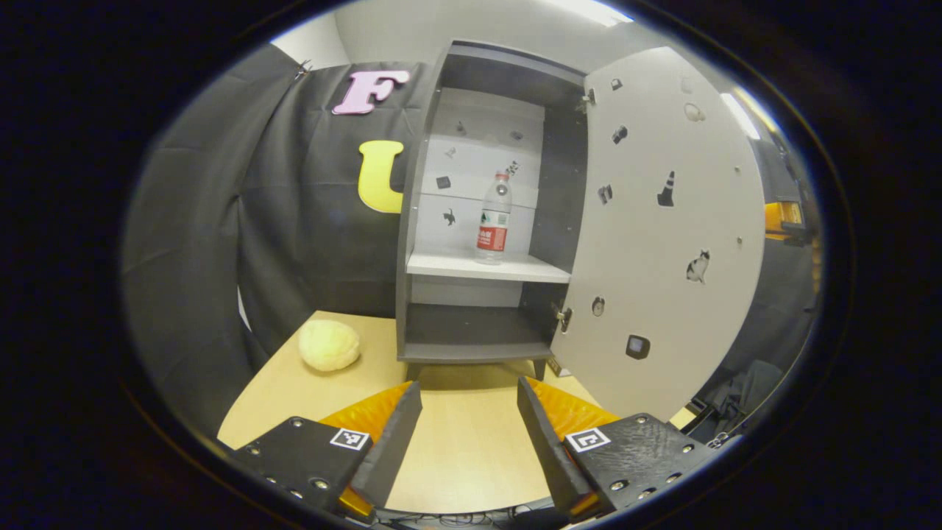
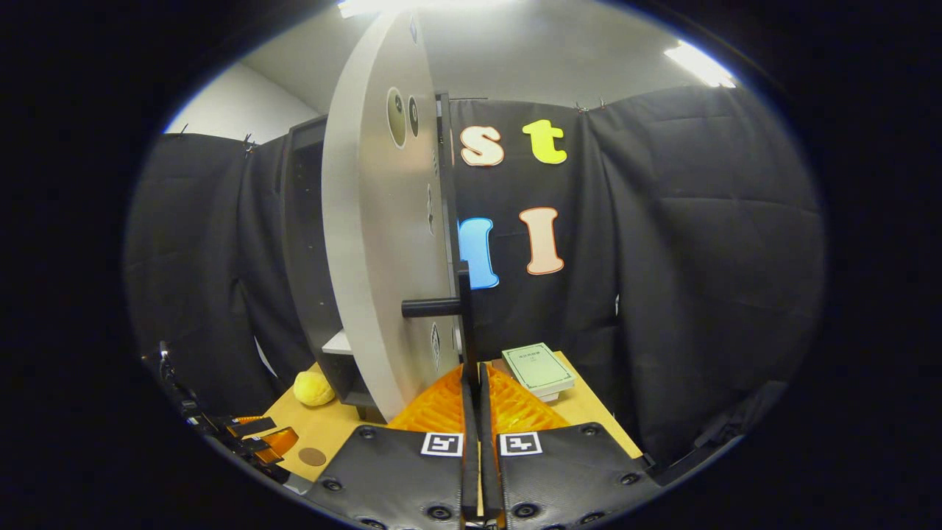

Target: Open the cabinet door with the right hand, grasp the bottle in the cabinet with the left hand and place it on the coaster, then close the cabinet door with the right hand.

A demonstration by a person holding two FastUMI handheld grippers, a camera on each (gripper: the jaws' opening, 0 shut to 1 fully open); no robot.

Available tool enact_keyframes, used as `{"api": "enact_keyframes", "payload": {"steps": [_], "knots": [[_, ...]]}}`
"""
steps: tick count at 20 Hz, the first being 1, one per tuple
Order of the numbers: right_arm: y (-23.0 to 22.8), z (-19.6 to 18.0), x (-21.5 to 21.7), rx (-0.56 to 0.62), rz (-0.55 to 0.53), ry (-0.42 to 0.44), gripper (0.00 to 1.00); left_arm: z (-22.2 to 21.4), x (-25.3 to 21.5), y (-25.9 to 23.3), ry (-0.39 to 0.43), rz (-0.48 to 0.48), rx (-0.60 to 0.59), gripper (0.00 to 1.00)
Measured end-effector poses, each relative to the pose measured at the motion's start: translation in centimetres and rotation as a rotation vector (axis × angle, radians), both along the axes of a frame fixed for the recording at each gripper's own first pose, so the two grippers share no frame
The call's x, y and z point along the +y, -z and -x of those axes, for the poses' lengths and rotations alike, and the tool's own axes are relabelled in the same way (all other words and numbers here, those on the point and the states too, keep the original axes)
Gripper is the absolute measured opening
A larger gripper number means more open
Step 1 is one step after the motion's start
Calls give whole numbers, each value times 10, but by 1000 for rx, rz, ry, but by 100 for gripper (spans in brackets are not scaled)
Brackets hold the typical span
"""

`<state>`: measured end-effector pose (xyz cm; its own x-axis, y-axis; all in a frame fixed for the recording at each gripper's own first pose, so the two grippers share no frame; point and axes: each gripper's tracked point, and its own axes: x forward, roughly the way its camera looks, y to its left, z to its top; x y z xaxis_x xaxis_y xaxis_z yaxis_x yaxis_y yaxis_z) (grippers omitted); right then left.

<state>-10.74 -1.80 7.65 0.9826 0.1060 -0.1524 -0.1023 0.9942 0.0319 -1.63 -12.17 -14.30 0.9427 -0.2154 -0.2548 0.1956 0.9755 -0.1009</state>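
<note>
The bottle [image 1: 494, 218] is standing upright on the cabinet [image 1: 471, 221] shelf, with the door [image 1: 666, 235] swung open. The left tongs [image 1: 469, 434] are spread and empty, hovering over the table [image 1: 456, 442]. The right tongs [image 2: 477, 412] are pinching the door handle [image 2: 465, 324]. The bottle is judged light, smooth and squeezable; grip mid-body. A yellow ball [image 1: 329, 345] is lying leftward, the coaster [image 2: 312, 456] near the table's front edge; nothing is obstructing access.

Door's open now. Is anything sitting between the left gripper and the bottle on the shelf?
Nothing visible blocks it. The left gripper is open and faces the cabinet; the bottle stands upright, alone on the white shelf. The open door hangs to the right of that line, and the yellow ball lies off to the left on the table.
</note>
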Motion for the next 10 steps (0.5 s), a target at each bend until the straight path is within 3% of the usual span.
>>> {"api": "enact_keyframes", "payload": {"steps": [7,10], "knots": [[-10,17,-27,-38,-32,-62,11,-15,-13,-1,51,4,19,79],[-17,29,-43,-52,28,-31,7,-21,-21,-12,77,-2,8,79]]}}
